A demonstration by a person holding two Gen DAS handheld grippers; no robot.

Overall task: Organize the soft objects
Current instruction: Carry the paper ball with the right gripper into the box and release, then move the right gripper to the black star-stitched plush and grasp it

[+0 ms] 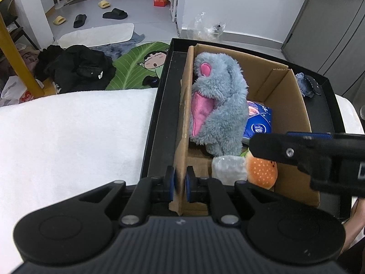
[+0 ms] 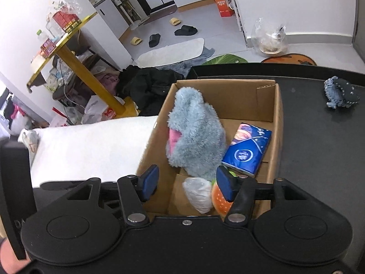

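Note:
A cardboard box [image 1: 287, 105] stands on a black tray [image 1: 159, 114]; it also shows in the right wrist view [image 2: 228, 98]. Inside lie a grey-and-pink plush toy [image 1: 221, 105] [image 2: 196, 137], a blue tissue pack [image 1: 260, 121] [image 2: 247, 153], an orange burger plush [image 1: 262, 171] [image 2: 220, 199] and a clear plastic bundle [image 1: 228, 169] [image 2: 199, 193]. My left gripper [image 1: 180, 182] is shut on the box's left wall. My right gripper [image 2: 187, 185] is open and empty above the box's near end; it shows in the left wrist view [image 1: 308, 157].
A denim scrap [image 2: 341, 96] [image 1: 306, 85] lies on the tray right of the box. A white towel [image 1: 75, 137] [image 2: 91, 148] covers the surface to the left. Clothes, slippers and a yellow table [image 2: 68, 50] are on the floor beyond.

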